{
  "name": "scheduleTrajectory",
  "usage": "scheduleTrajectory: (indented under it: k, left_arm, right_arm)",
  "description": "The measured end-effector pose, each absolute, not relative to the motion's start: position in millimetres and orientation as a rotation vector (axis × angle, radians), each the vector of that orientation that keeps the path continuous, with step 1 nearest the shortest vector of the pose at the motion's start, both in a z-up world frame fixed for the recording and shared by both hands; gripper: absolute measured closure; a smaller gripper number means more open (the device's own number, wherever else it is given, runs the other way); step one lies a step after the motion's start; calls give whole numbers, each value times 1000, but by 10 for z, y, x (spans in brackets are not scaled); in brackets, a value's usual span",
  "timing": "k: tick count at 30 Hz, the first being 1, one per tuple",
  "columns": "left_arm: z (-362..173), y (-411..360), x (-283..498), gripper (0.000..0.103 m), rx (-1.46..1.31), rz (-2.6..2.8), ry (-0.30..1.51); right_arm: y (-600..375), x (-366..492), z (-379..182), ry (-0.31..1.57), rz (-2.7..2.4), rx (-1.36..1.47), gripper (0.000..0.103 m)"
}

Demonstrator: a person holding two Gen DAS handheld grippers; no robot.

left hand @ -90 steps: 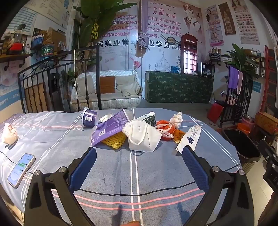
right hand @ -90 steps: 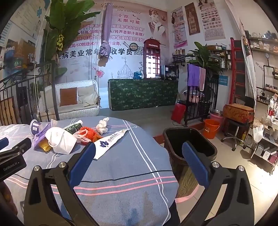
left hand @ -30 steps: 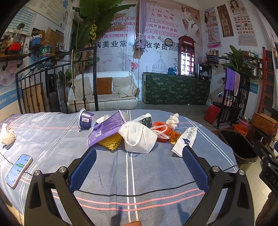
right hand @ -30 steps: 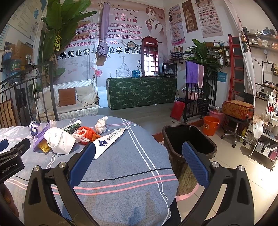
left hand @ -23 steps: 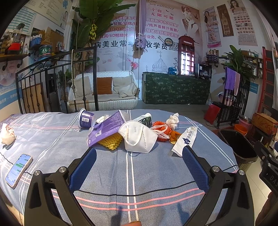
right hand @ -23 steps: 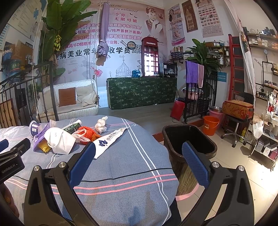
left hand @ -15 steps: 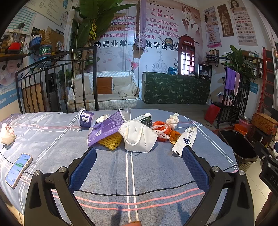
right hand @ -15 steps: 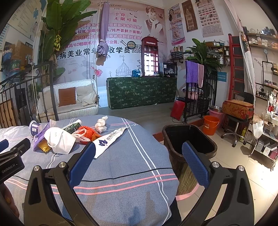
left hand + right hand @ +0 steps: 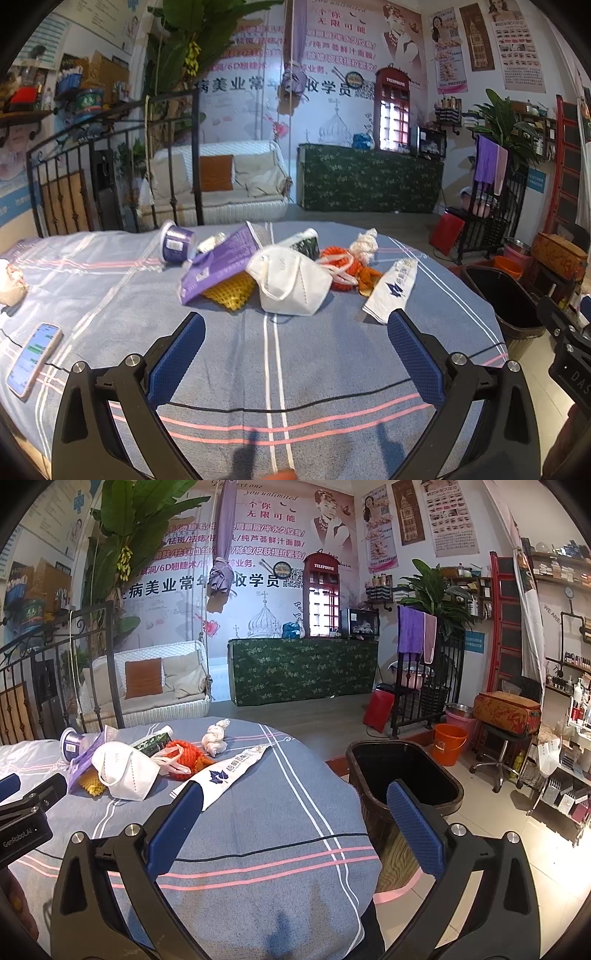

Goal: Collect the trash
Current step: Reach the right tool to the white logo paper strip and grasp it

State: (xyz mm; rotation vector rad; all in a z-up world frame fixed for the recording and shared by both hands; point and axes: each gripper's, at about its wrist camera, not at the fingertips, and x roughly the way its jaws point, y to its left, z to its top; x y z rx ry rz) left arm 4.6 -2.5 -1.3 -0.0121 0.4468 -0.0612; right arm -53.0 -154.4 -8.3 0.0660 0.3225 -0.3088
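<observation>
Nothing has been collected as far as the views show: the black bin standing on the floor just off the table's right edge looks dark and empty inside, though its bottom is not clearly visible, and all the trash is on the table. Taking the white face mask as the landmark, a purple packet leans just left of it over a yellow mesh piece, a purple cup lies on its side farther left and behind, a dark green wrapper sits right behind it, an orange netting bundle and a white knotted rag lie to its right, and a long white printed sachet lies farther right, toward the bin. The left gripper hovers in front of the mask with its fingers spread wide and holding nothing; the right gripper is likewise wide apart and empty, between the sachet's near end and the bin. So the whole job is left, by my reading. The cloth in front of the mask is bare, giving open room to approach, apart from a thin black cable crossing it. A phone lies far left of the mask near the table edge and is best avoided. The table's rounded right edge falls away straight to the bin.
</observation>
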Motion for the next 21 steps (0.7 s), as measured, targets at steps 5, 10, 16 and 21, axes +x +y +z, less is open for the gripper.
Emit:
scheduleTrajectory:
  k: [5, 10, 16, 21]
  left_arm:
    - [-155, 82, 153, 5, -66, -127, 546]
    - [-251, 167, 237, 5, -58, -149, 599]
    - [-291, 260, 404, 5, -24, -168, 657]
    - [-302, 366, 768, 5, -62, -198, 745]
  right_arm:
    - [-1523, -386, -169, 361, -286, 34, 5]
    - [-1474, -191, -258, 413, -193, 4, 5]
    - [-1442, 212, -395, 539, -110, -17, 5]
    - [-1436, 711, -467, 661, -24, -27, 5]
